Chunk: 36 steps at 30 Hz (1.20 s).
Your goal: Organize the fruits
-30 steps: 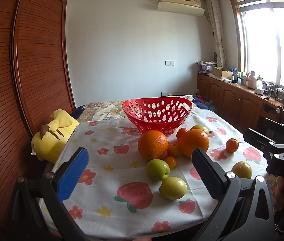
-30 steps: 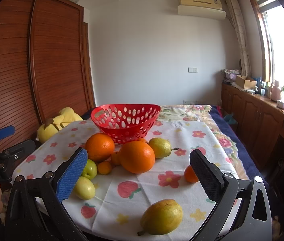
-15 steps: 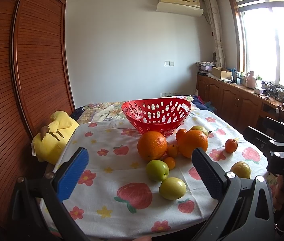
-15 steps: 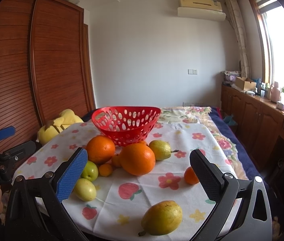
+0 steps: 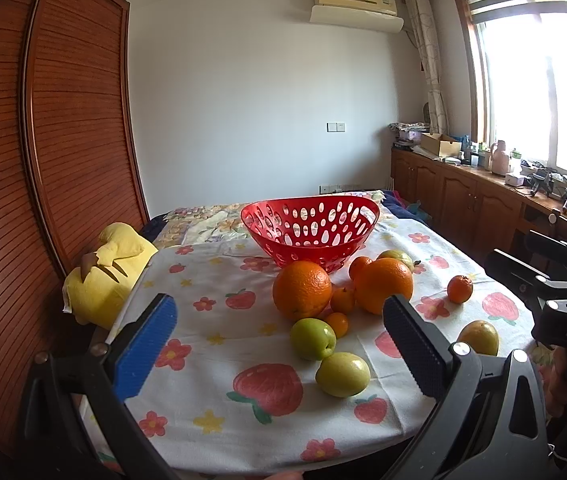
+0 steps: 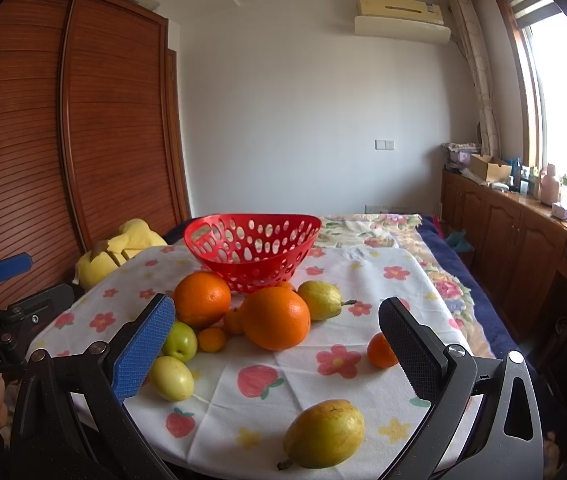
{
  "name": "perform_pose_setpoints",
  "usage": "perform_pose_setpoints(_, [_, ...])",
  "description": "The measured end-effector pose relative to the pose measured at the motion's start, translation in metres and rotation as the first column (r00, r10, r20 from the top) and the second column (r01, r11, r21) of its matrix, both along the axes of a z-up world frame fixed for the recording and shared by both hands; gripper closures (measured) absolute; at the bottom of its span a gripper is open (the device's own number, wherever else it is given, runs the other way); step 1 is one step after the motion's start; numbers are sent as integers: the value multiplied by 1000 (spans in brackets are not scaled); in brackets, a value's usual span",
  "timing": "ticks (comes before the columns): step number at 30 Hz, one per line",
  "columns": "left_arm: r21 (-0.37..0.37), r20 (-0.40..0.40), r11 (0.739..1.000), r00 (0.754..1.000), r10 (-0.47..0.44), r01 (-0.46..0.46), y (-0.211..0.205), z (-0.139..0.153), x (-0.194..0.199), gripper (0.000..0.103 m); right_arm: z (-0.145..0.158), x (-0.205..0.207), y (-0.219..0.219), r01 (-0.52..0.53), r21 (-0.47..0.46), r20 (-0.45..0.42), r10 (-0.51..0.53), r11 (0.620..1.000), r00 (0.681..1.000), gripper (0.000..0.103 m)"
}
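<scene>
Table under a white cloth (image 5: 211, 360) printed with strawberries and flowers.
Far: empty red basket (image 5: 309, 227). In front: two oranges (image 5: 301, 290), small tangerines (image 5: 459, 289), green apples (image 5: 312, 338), yellow pears (image 6: 324, 433), all loose on cloth.

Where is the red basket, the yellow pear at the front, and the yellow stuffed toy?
red basket (image 6: 251, 256), right wrist view, on its holed front wall.
yellow pear (image 6: 325, 434), right wrist view, on its middle.
yellow stuffed toy (image 5: 111, 276), left wrist view, on its body.

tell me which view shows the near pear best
The right wrist view: the near pear lies whole in the foreground, stem included. The left wrist view shows it smaller, at the table's right edge, its stem not visible.
</scene>
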<state>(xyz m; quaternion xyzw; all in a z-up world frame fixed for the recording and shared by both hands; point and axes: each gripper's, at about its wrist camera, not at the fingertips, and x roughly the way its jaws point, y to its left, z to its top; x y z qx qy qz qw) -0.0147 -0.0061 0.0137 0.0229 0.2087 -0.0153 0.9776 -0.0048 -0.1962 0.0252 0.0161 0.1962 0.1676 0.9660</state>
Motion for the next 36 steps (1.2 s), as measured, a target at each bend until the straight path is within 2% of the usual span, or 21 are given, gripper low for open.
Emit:
perform_pose_setpoints(11, [1,-6,1000,1000,-6,6,-2,-3,-2,0,0,-1,0,-1,0,-1,1,1000,1000,0])
perform_pose_setpoints(16, [-8,-45,1000,999,-24,23,-2,-16,4,0,-6,0,-2,-1,-6,-9,1,1000,1000,0])
perform_pose_setpoints(26, [-33,-156,996,984,-84,80,-12,-57,23,0,-49,9,-26,14,-56,-118,-21,998,993,0])
perform_pose_setpoints(36, [-57,-258,993,960,-112,100,-23,-83,45,0,-85,13,-44,-6,-47,-206,-4,999,979,1])
